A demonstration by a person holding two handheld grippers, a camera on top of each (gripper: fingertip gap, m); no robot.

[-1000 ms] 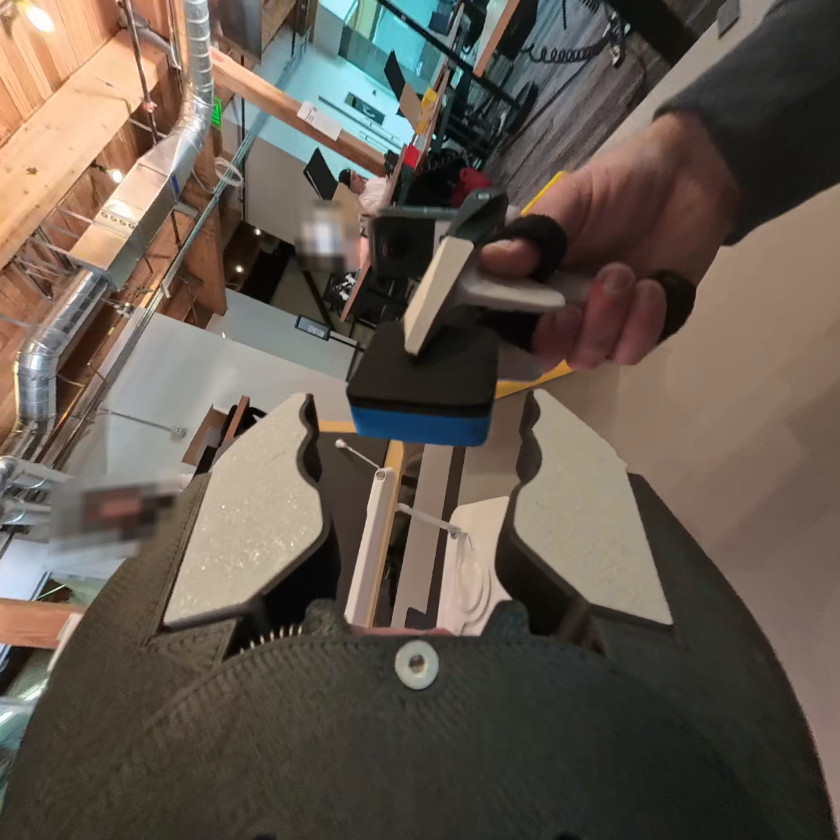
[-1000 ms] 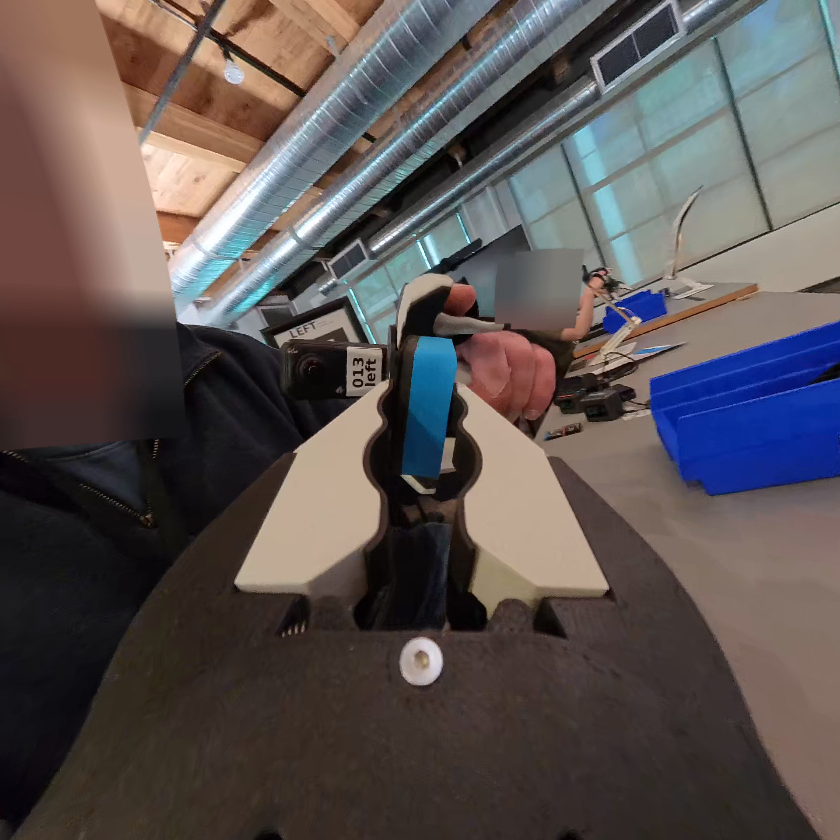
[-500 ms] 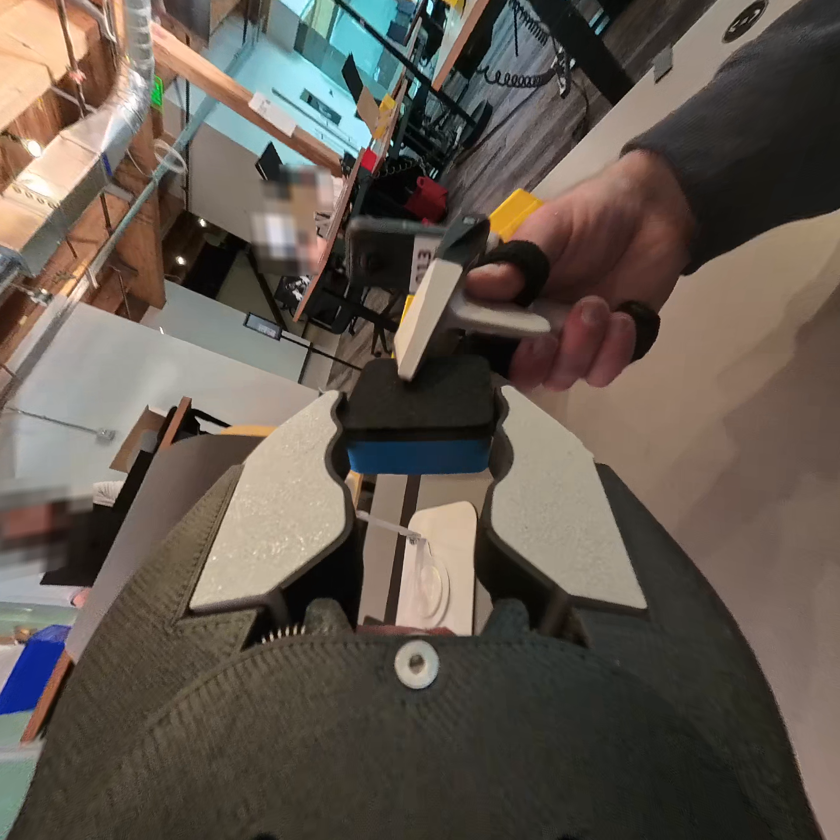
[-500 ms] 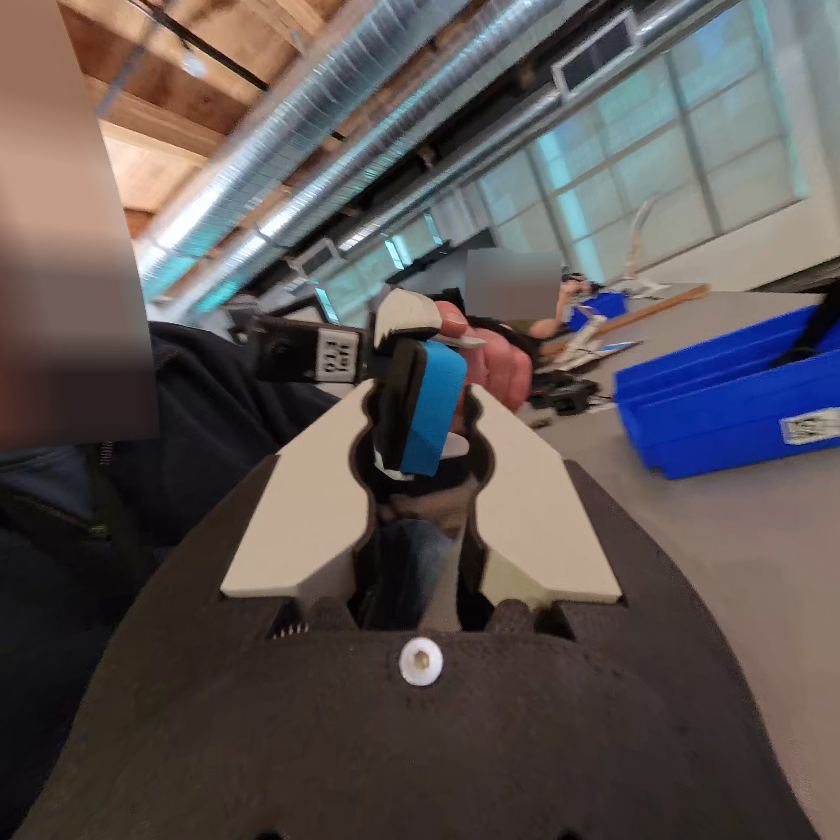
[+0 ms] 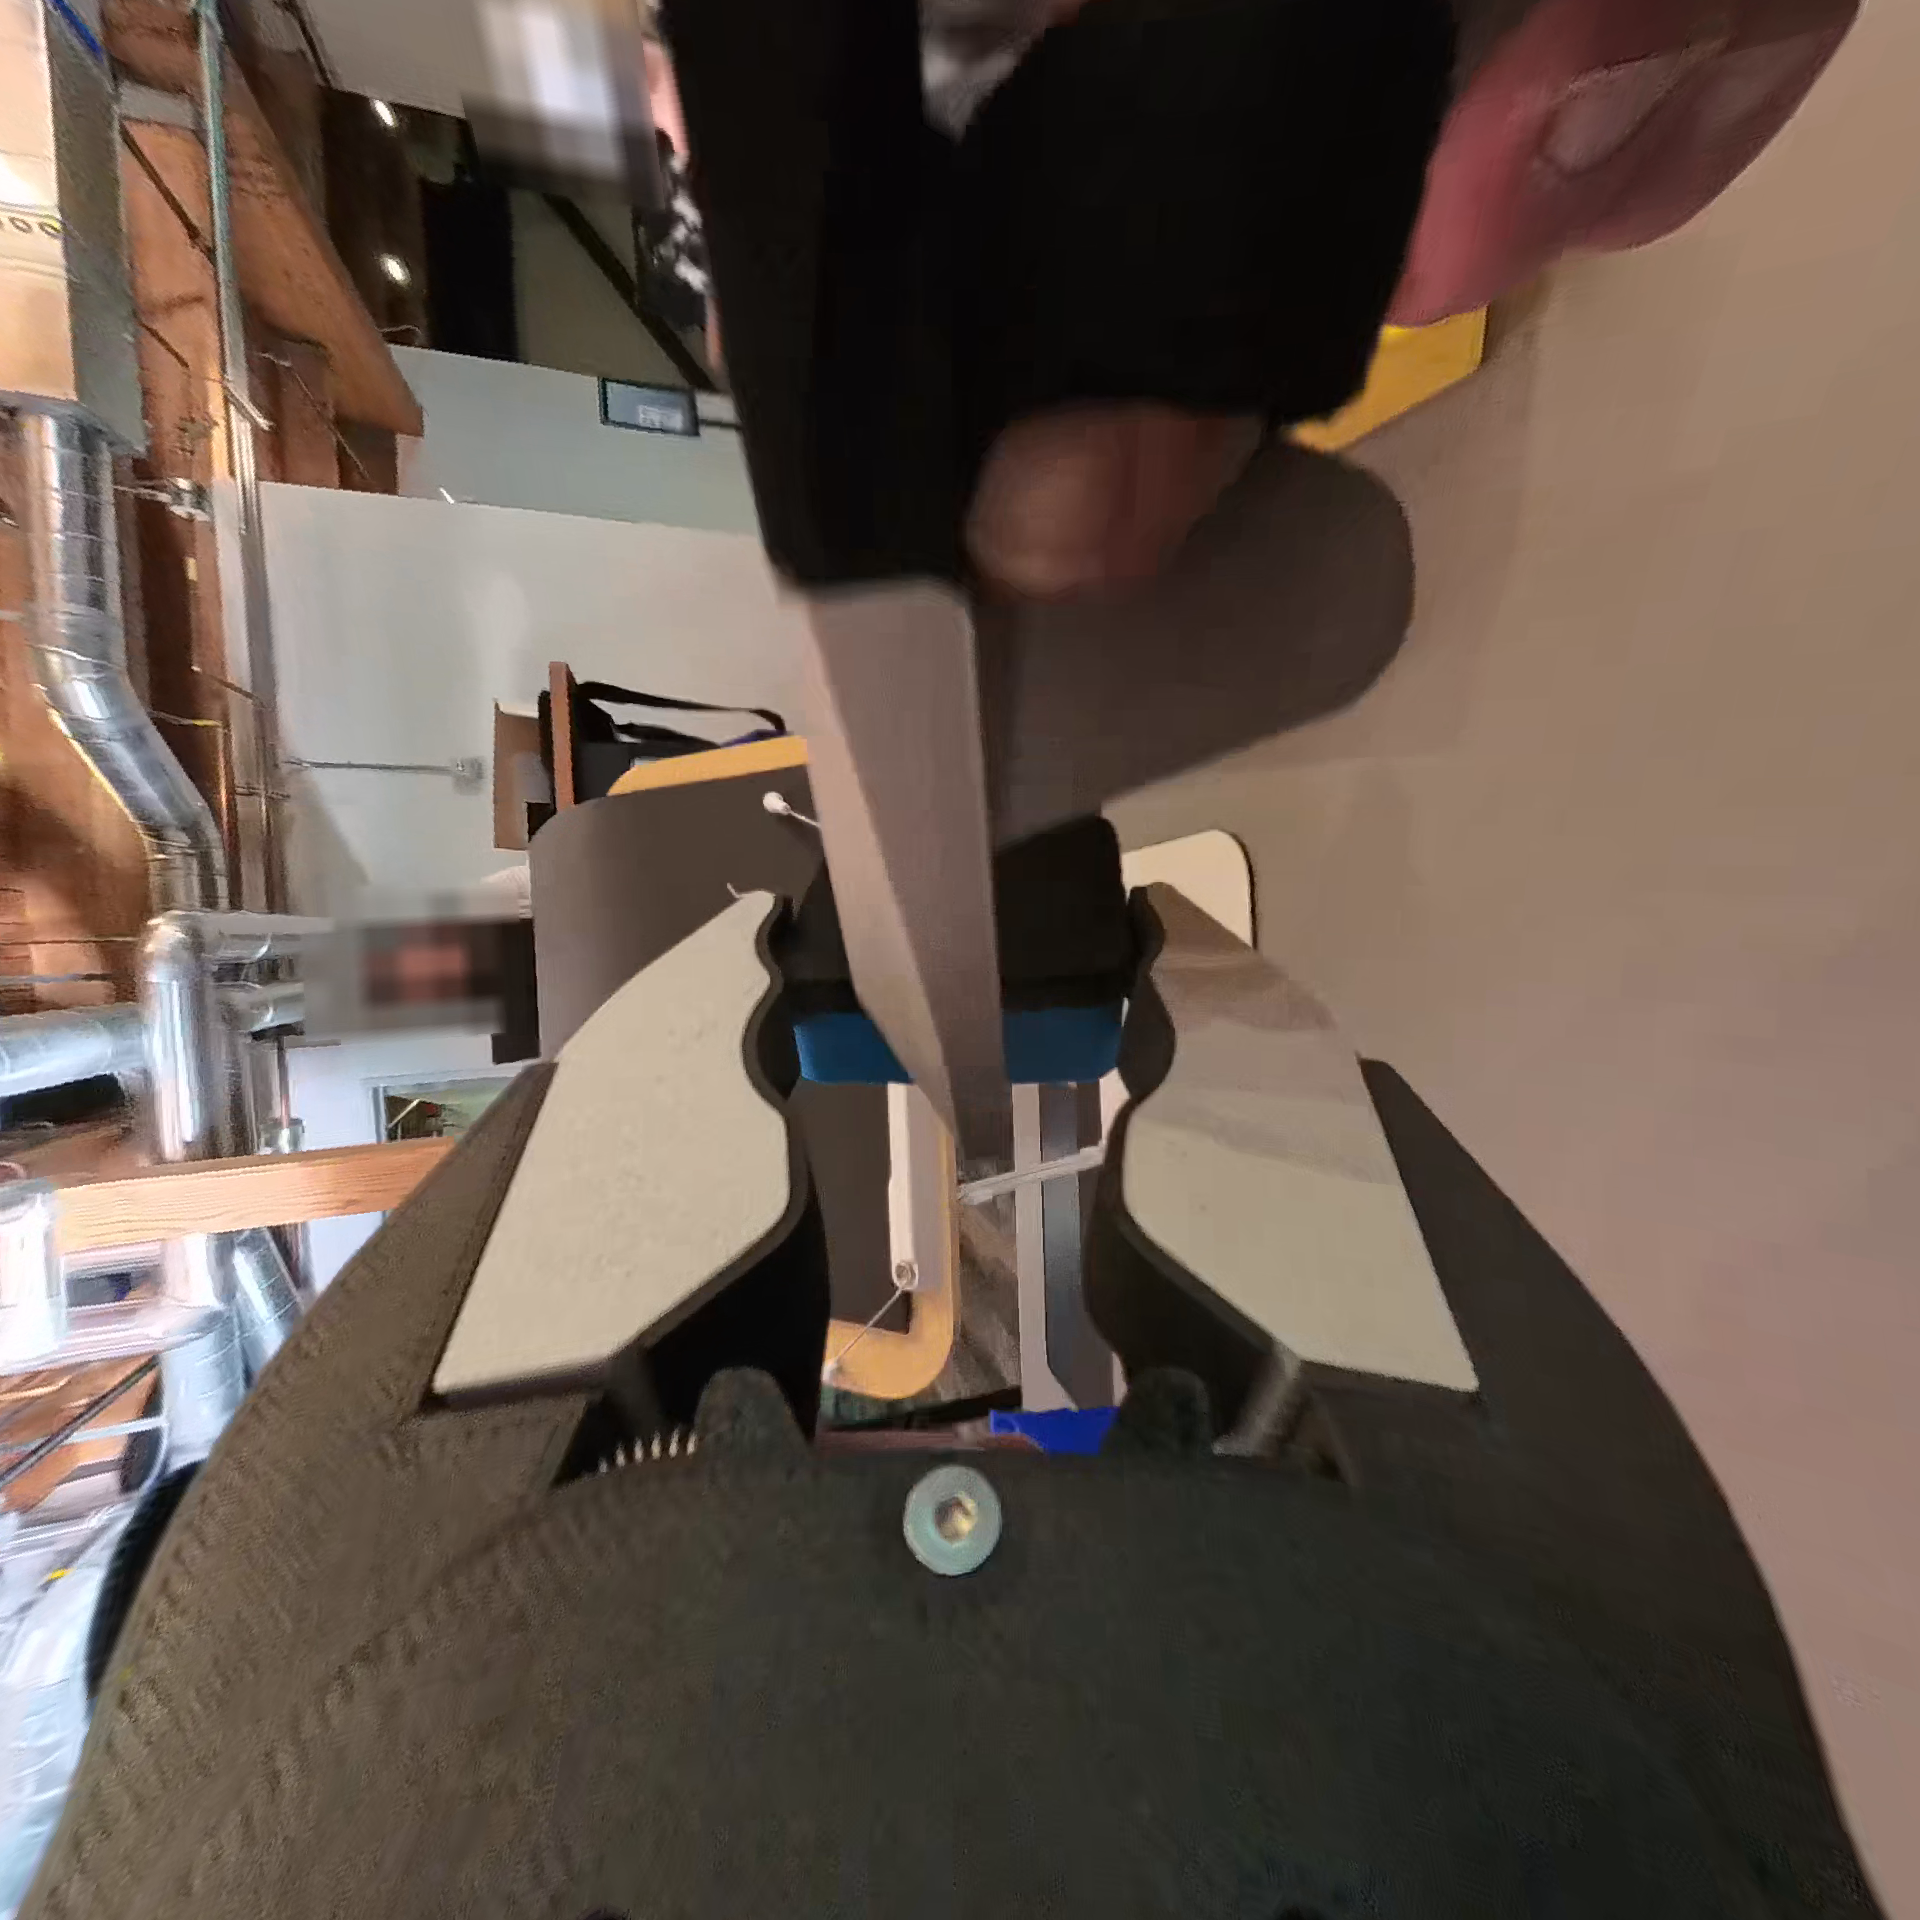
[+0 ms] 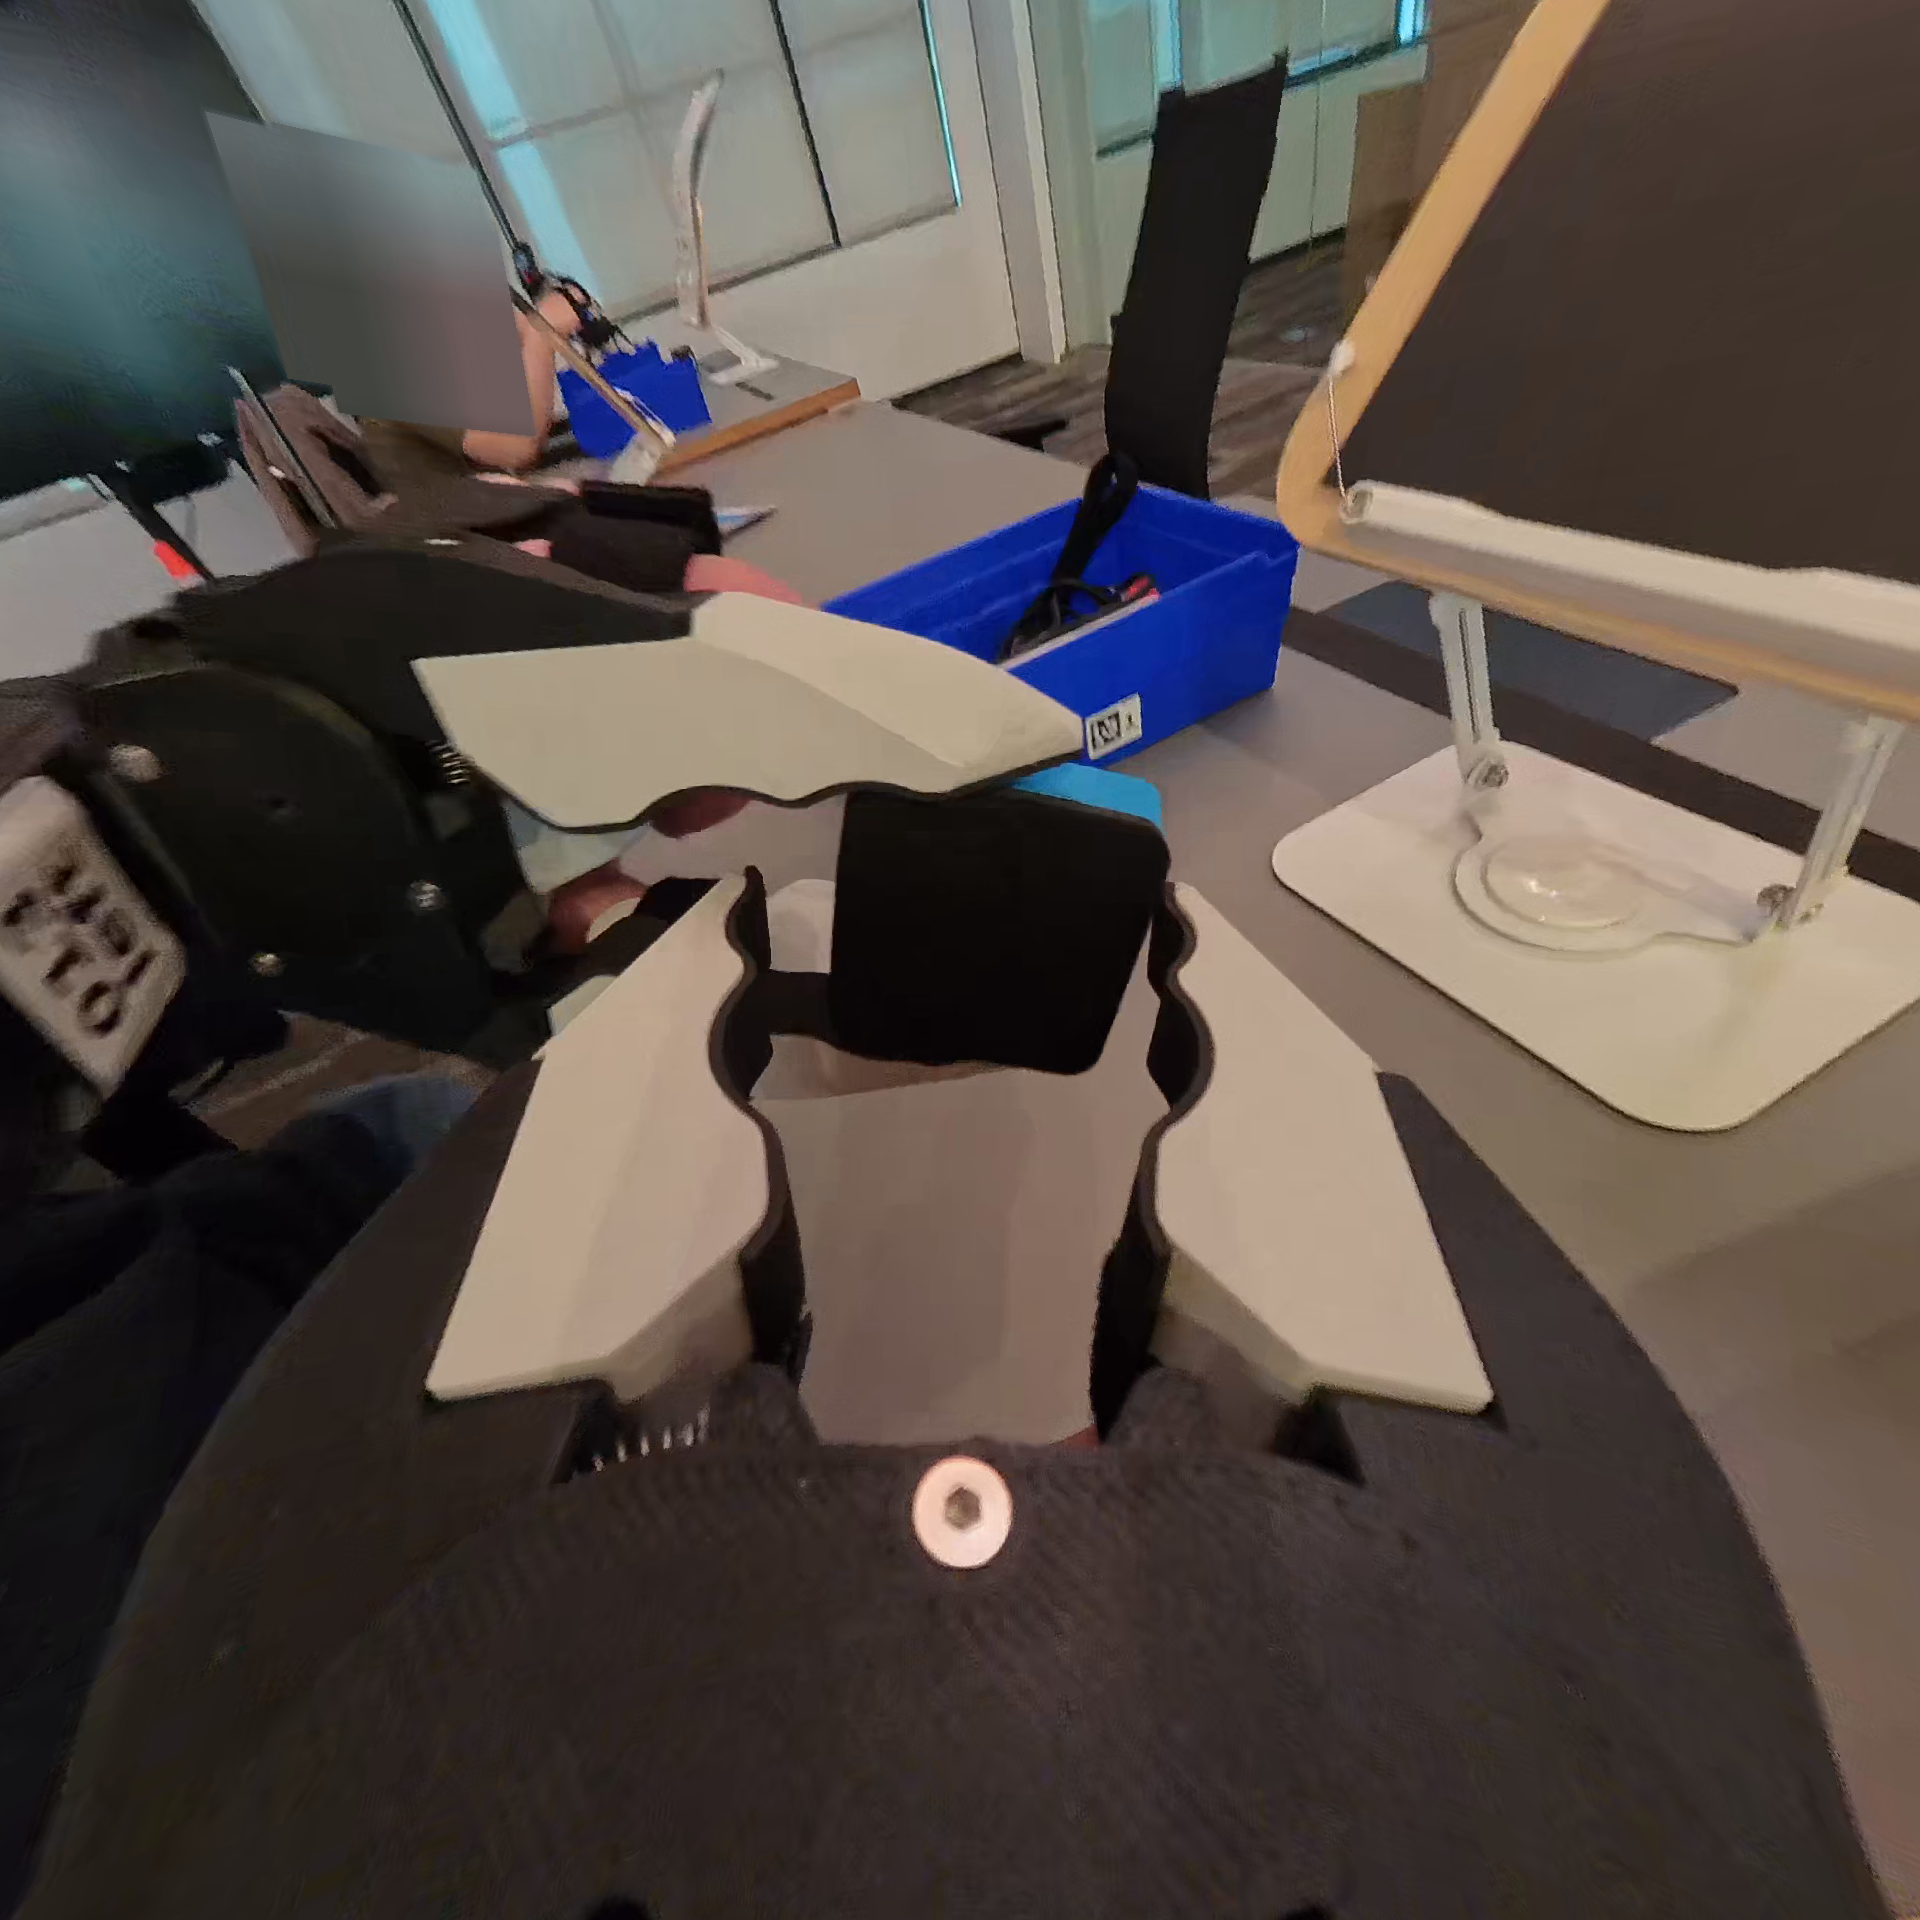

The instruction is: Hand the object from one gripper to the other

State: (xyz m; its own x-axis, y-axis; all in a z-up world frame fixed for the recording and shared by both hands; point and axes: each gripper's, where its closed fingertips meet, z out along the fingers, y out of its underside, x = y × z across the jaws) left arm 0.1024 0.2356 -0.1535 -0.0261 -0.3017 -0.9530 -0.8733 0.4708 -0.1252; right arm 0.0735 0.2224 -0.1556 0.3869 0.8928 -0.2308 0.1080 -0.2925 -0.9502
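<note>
The object is a block eraser with a black felt face and a blue back point(image 5: 1065, 935). My left gripper point(image 5: 958, 909) is shut on it, one pad on each side edge. In the right wrist view the eraser's black face point(image 6: 997, 925) sits between the spread tips of my right gripper point(image 6: 956, 894), which is open. There, one finger point(image 6: 748, 717) of the left gripper lies along the eraser's top edge. In the left wrist view a right finger point(image 5: 904, 831) crosses in front of the eraser, with the person's hand point(image 5: 1610, 135) above it.
A grey table point(image 6: 1558, 1299) lies below. A white stand base point(image 6: 1558, 987) carrying a tilted dark board stands at the right. A blue bin point(image 6: 1143, 634) with cables sits behind the eraser. A person works at a far table.
The left gripper has shut on the eraser. The right gripper, which held it by its flat faces, has opened and swung close to the left camera.
</note>
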